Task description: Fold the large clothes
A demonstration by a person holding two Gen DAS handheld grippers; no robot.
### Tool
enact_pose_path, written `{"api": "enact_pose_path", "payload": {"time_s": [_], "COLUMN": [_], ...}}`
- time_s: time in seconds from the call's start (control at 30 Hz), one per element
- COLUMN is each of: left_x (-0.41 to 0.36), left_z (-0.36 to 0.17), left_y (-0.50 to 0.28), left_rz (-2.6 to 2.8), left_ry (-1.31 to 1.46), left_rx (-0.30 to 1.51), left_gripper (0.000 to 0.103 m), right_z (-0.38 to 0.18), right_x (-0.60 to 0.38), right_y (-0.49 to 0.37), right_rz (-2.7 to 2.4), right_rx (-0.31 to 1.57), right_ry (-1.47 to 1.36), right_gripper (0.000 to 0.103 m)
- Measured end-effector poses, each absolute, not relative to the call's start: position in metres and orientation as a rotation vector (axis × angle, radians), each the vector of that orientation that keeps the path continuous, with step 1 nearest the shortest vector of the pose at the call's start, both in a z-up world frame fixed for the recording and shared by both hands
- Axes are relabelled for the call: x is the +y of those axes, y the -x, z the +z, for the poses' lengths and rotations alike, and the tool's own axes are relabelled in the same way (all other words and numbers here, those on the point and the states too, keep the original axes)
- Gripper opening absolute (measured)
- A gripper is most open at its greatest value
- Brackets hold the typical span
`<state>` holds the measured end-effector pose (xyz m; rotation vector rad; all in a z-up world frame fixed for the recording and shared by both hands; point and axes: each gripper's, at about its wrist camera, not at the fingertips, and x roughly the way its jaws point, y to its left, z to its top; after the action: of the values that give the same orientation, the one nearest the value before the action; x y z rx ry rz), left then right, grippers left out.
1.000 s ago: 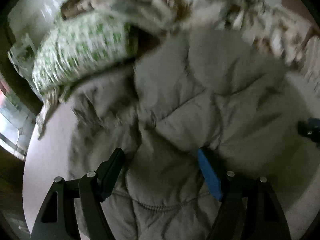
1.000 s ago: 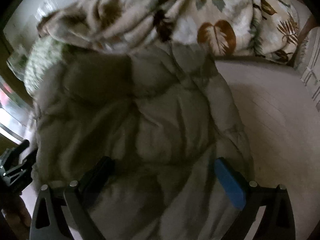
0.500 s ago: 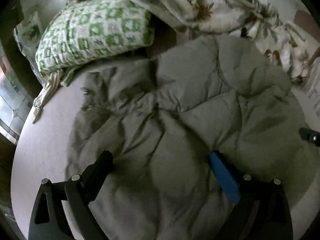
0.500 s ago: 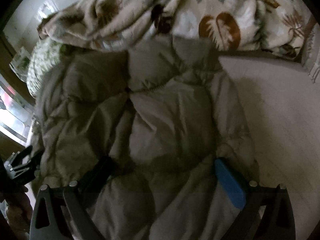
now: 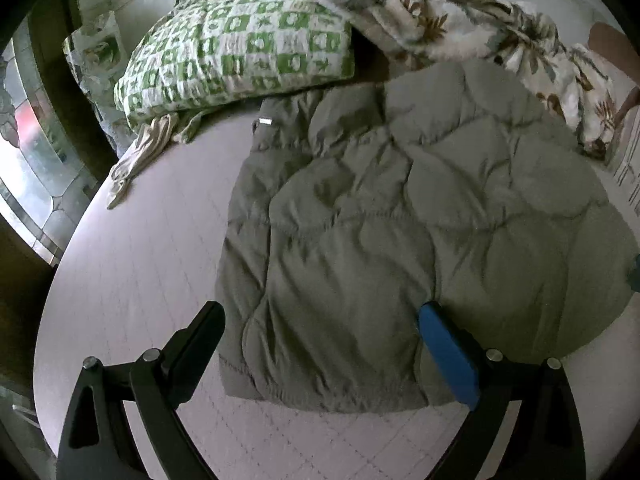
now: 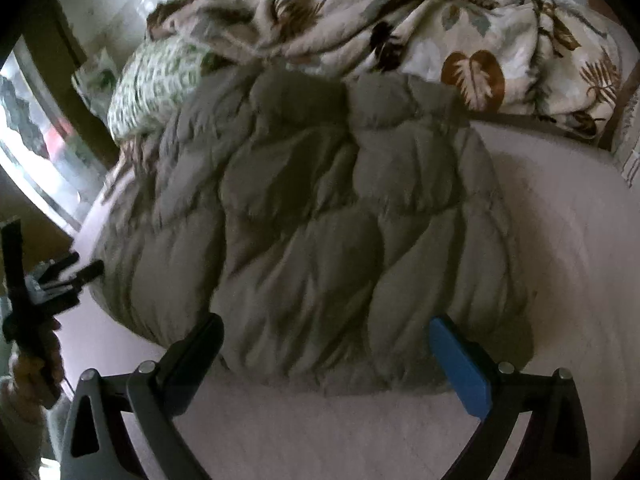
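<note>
A grey-green quilted puffer jacket (image 5: 380,240) lies in a rough folded bundle on the pale bed sheet (image 5: 132,280). It also fills the middle of the right wrist view (image 6: 320,232). My left gripper (image 5: 320,320) is open and empty, raised over the jacket's near edge. My right gripper (image 6: 324,336) is open and empty, its fingers either side of the jacket's near hem. The left gripper also shows at the left edge of the right wrist view (image 6: 64,280).
A green-and-white checked pillow (image 5: 236,52) lies at the head of the bed. A leaf-print blanket (image 6: 460,28) is bunched behind the jacket. A window (image 5: 28,168) stands to the left. Bare sheet (image 6: 580,260) lies right of the jacket.
Both grippers have pulled back from the jacket toward the near edge of the bed. More bare sheet shows around the jacket, which now lies flatter.
</note>
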<state>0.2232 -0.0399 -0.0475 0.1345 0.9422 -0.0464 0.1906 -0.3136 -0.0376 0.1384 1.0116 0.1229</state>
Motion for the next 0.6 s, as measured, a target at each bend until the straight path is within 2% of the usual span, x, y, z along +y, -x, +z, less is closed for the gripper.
{"api": "enact_pose_path", "payload": {"time_s": [0.27, 0.5, 0.6], "left_x": [-0.040, -0.043, -0.043], "left_z": [-0.065, -0.067, -0.067], "left_y": [-0.228, -0.228, -0.228], "left_rz": [-0.033, -0.030, -0.033], "left_ry": [-0.117, -0.136, -0.136], "left_rx": [0.970, 0.958, 0.955], "left_gripper": [0.098, 0.098, 0.098], "right_z": [-0.068, -0.030, -0.037], "right_x": [-0.307, -0.300, -0.293], "right_y": [-0.204, -0.218, -0.239], "right_rz": [0.070, 0.111, 0.110], "right_rx": [1.047, 0.995, 1.014], "right_ry": [-0.057, -0.135, -0.124], "right_gripper": [0.103, 0.103, 0.103]}}
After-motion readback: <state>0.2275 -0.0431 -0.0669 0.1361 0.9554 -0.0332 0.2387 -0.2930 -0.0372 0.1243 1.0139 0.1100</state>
